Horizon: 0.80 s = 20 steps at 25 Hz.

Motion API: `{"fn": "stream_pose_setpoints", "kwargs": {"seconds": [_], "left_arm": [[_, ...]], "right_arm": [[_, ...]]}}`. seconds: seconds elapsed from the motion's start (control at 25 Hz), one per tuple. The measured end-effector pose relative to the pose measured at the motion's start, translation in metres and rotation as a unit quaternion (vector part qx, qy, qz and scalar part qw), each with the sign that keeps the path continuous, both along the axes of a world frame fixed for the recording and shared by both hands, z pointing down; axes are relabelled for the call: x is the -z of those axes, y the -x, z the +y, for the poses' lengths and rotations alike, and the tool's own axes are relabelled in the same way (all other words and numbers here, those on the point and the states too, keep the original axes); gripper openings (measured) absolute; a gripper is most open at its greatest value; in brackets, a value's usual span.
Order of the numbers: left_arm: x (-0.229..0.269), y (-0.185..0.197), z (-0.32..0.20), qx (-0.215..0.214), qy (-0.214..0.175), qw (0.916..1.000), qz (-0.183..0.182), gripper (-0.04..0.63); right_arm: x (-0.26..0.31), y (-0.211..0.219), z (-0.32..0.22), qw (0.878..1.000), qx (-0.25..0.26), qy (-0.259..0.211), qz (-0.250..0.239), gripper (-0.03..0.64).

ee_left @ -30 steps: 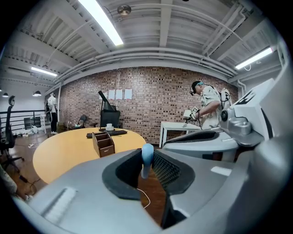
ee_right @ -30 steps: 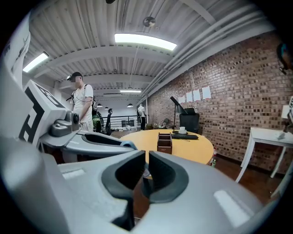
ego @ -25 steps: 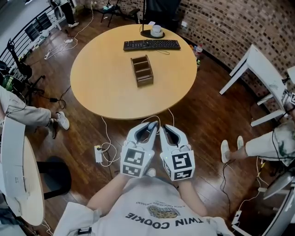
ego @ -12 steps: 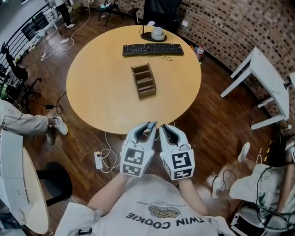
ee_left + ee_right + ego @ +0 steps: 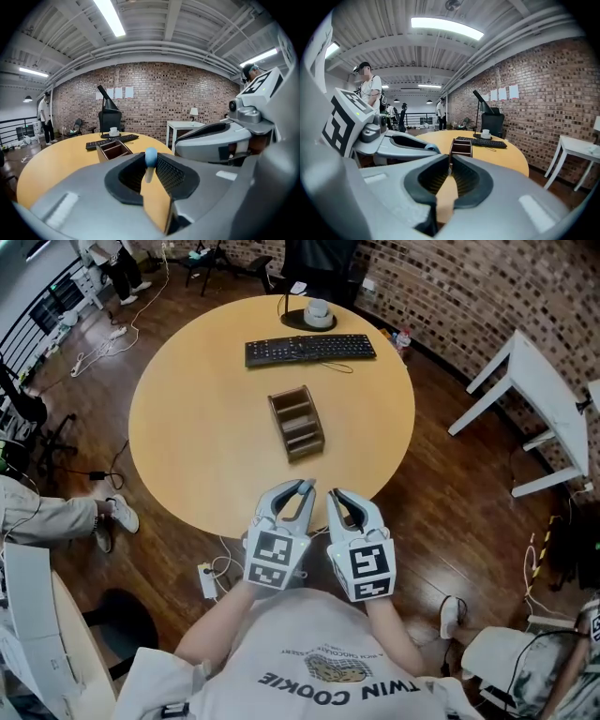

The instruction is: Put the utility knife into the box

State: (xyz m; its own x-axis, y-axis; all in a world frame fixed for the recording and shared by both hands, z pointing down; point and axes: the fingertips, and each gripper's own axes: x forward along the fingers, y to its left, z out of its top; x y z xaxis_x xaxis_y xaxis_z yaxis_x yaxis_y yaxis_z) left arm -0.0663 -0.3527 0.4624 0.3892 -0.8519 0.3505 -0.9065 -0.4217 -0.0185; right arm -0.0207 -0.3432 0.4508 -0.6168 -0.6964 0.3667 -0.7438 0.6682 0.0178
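A brown wooden box (image 5: 298,423) with open compartments stands in the middle of the round table (image 5: 187,427); it also shows in the left gripper view (image 5: 112,149) and the right gripper view (image 5: 461,146). My left gripper (image 5: 305,488) hovers over the table's near edge, shut on the utility knife (image 5: 149,161), whose blue end sticks up between the jaw tips. Close beside it on the right, my right gripper (image 5: 336,495) is shut with nothing in it. Both point toward the box, which lies a short way ahead.
A black keyboard (image 5: 309,349) and a cup on a dark base (image 5: 318,313) sit at the table's far side. A white table (image 5: 539,390) stands to the right. Cables and a power strip (image 5: 206,579) lie on the floor. A seated person's leg (image 5: 56,512) is at left.
Both grippers have come forward, from over the floor to the table's near edge, and the box is closer. The person at the right has left the view.
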Motion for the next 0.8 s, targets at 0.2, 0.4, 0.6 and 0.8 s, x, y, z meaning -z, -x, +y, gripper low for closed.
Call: {"fn": "stream_pose_setpoints", "kwargs": {"seconds": [0.2,0.4,0.6,0.8], "left_arm": [[-0.011,0.012,-0.026,-0.032,0.002,0.9992,-0.022,0.071],[-0.024,0.019,-0.054,-0.062,-0.001,0.9968,-0.051,0.071],[-0.041,0.026,-0.076,-0.086,-0.001,0.9927,-0.084,0.071],[-0.049,0.032,-0.095,-0.102,-0.009,0.9883,-0.113,0.070]], "right_arm": [[-0.005,0.006,-0.018,1.000,-0.019,-0.001,0.007,0.021],[-0.015,0.009,-0.033,0.999,-0.030,0.004,0.011,0.021],[-0.029,0.013,-0.044,0.999,-0.041,0.013,0.017,0.021],[-0.034,0.021,-0.055,0.999,-0.041,0.015,0.025,0.021]]}}
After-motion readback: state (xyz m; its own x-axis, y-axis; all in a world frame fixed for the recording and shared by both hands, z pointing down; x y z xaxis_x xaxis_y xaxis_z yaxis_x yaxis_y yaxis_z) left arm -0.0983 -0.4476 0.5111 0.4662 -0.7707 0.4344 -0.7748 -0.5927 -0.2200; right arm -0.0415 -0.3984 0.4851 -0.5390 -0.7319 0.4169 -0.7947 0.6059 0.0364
